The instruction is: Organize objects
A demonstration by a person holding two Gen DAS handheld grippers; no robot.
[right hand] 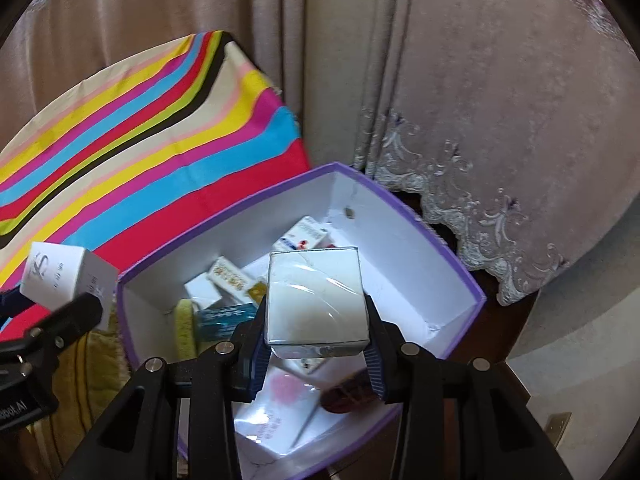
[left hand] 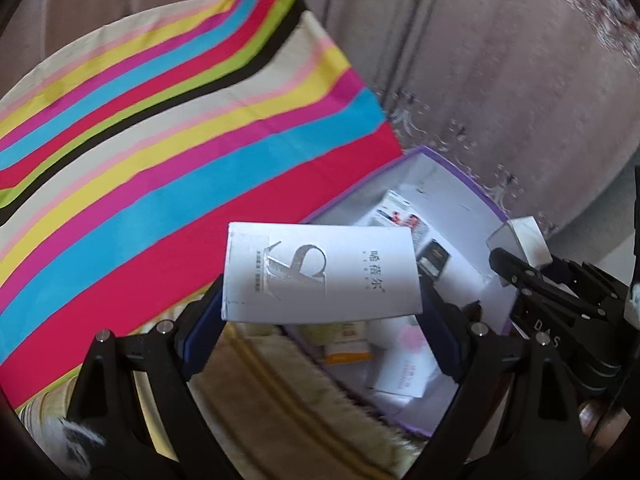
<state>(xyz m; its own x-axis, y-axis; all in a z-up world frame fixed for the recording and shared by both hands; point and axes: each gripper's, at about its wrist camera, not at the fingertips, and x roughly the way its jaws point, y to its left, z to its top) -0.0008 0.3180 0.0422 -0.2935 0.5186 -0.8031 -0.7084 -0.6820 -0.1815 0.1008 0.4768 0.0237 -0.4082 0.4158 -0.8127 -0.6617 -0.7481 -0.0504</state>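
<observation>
My left gripper (left hand: pixel 320 280) is shut on a wide white carton with a silver logo (left hand: pixel 320 272), held by its two ends just over the left rim of the purple storage box (left hand: pixel 460 168). The same carton (right hand: pixel 60 276) shows at the left of the right wrist view. My right gripper (right hand: pixel 316 316) is shut on a small white plastic-wrapped box (right hand: pixel 316 300), hanging above the purple storage box (right hand: pixel 420 216). That small box (left hand: pixel 520 240) and right gripper (left hand: pixel 516 264) appear at the right of the left wrist view. Several small packets lie inside the box.
A bright striped cloth (left hand: pixel 160 140) covers the surface left of the box. Pink embroidered curtains (right hand: pixel 500 120) hang behind. A yellowish fringed mat (left hand: pixel 260 380) lies under the box's near left side. A dark wooden surface (right hand: pixel 516 320) shows at the right.
</observation>
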